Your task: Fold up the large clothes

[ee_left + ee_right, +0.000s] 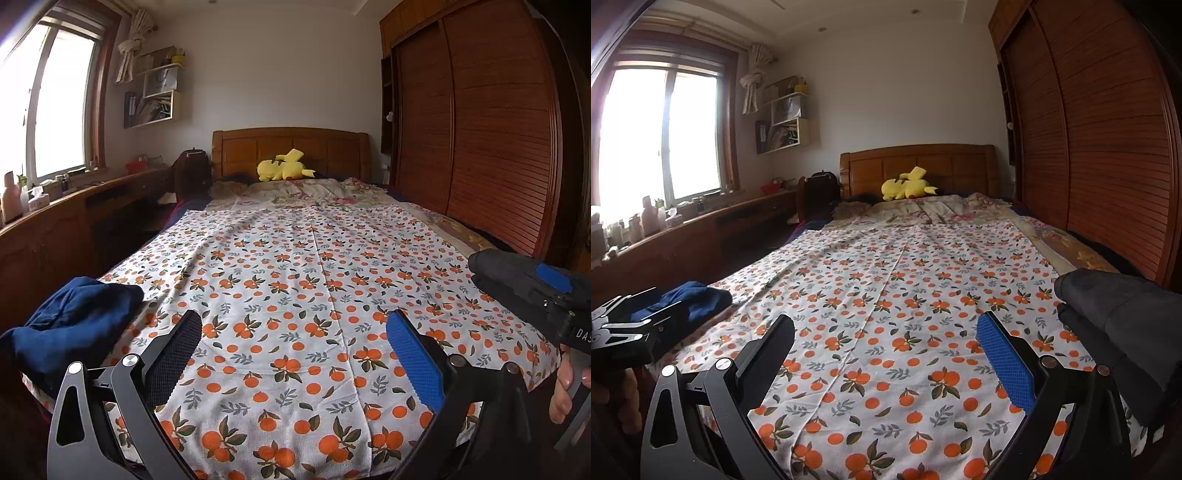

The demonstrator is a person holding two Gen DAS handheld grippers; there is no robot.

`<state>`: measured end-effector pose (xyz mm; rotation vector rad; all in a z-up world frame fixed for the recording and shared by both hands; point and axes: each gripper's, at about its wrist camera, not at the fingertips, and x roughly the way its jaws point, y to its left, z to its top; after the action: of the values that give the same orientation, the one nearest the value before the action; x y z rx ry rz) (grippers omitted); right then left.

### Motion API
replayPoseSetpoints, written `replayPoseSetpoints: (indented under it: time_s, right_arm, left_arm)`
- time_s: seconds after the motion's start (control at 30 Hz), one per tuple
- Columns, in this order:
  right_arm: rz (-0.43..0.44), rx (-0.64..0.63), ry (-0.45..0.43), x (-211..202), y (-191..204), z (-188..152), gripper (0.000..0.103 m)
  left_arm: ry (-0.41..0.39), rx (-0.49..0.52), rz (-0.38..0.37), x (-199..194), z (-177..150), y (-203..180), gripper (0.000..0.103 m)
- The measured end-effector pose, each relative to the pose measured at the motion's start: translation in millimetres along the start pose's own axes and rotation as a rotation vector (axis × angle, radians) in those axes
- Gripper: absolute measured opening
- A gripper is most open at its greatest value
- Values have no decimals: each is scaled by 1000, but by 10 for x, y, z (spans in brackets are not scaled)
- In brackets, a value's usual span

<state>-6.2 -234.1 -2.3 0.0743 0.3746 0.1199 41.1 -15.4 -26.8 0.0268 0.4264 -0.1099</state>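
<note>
Navy garment (74, 325), bunched in a heap, lies at the near left corner of the bed on the orange-print sheet (303, 280); we cannot make out its type or how it is layered. In the left wrist view we find the left gripper (293, 354) above the sheet with its jaws spread wide and nothing between them. The garment sits just left of the black finger pad (177, 362); contact cannot be confirmed. At the right edge the right gripper (532, 291) is seen from the side, partly cut off, with a hand (565, 391) on its handle; its opening is not readable here.

In the right wrist view the right gripper (886, 358) also hangs over the sheet (905, 295), jaws wide apart and empty. The garment (690, 299) is half hidden behind the left gripper's body (628, 332) at the left edge. A dark grey piece of clothing (1119, 321) lies on the right, beside the blue pad (1004, 362); its lower part is cut off. A yellow plush toy (908, 186) rests by the headboard (916, 166).
</note>
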Motion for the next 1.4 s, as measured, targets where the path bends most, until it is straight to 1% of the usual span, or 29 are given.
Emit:
replayPoseSetpoints:
  time_s: [1.4]
  right_arm:
    - [-2, -10, -5, -7, 33, 15, 96]
  left_arm:
    - [-10, 2, -1, -44, 23, -32, 101]
